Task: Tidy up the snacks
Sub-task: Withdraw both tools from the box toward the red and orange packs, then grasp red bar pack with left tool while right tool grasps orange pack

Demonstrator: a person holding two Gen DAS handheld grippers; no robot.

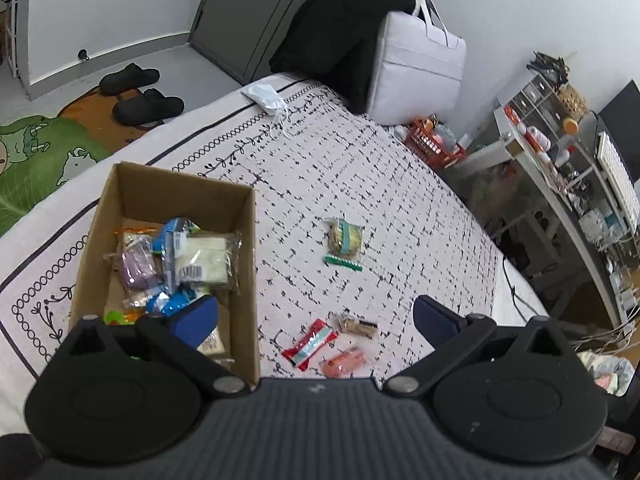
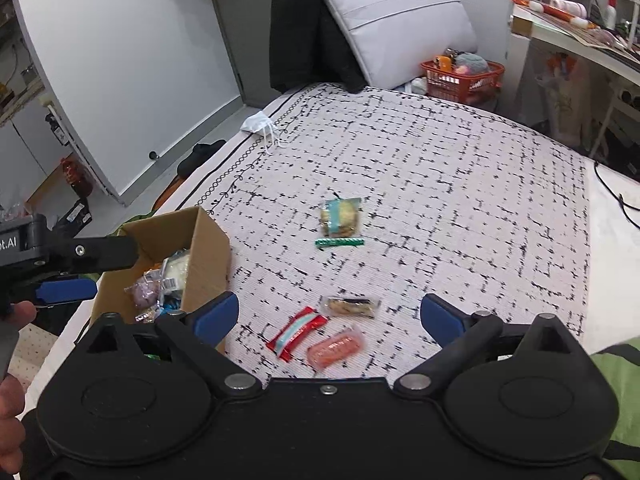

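A cardboard box (image 1: 246, 240) (image 2: 208, 248) stands on the patterned bed cover, holding several wrapped snacks (image 1: 180, 256). Loose on the cover lie a red packet (image 1: 310, 344) (image 2: 296, 333), a pink packet (image 1: 345, 362) (image 2: 335, 347), a brown bar in clear wrap (image 1: 357, 325) (image 2: 352, 306), a cookie pack (image 1: 345, 238) (image 2: 340, 216) and a green stick (image 1: 343, 263) (image 2: 339, 242). My left gripper (image 1: 316, 318) is open, its left finger over the box's near end. My right gripper (image 2: 330, 314) is open above the red, pink and brown snacks, with nothing between its pads.
A face mask (image 1: 266, 98) (image 2: 260, 124) lies near the far edge of the bed. A grey bag (image 1: 416, 60) (image 2: 396, 20) and black clothing lean at the back. An orange basket (image 2: 464, 76) and cluttered shelves (image 1: 560, 140) stand to the right. Slippers (image 1: 140, 96) rest on the floor.
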